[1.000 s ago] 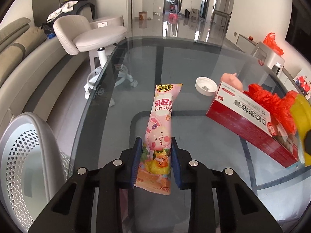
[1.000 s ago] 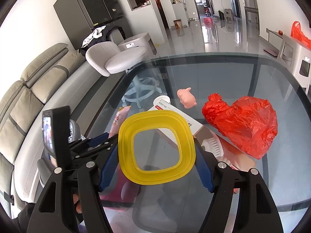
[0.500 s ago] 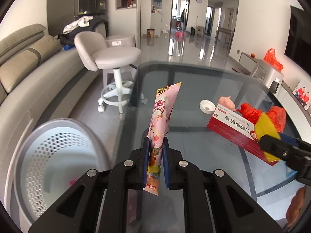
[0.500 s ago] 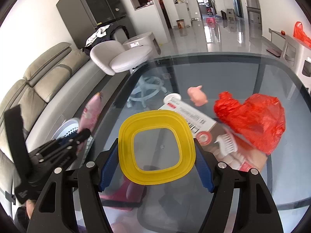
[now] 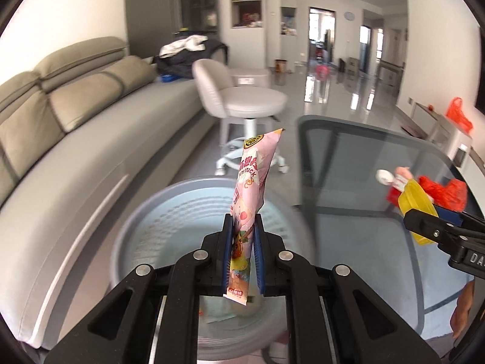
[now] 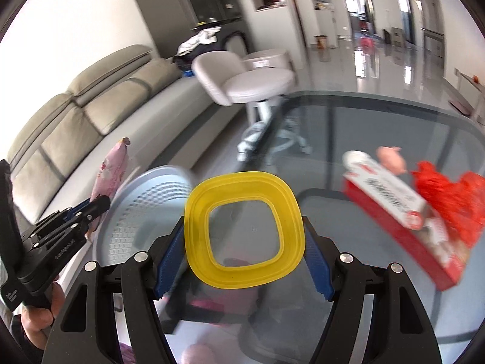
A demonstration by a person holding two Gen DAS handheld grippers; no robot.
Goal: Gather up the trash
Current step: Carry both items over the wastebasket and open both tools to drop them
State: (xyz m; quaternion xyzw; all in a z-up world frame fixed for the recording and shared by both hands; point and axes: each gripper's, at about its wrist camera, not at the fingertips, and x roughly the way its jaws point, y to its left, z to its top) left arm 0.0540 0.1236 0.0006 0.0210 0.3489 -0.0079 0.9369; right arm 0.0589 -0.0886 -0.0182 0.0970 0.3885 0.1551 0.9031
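Now the left tool [image 5: 244,239] is clamped on the lower end of a pink snack wrapper [image 5: 253,182], which stands upright over the white perforated basket [image 5: 169,212] on the floor left of the glass table [image 5: 363,188]; best to open only once the wrapper hangs well inside the rim, so it cannot slide off. The right tool [image 6: 242,242] grips a yellow lid [image 6: 242,233] above the table's near edge. The wrapper reads "STICK" among Chinese characters; the red-and-white box [image 6: 394,209] carries print too blurred to read.
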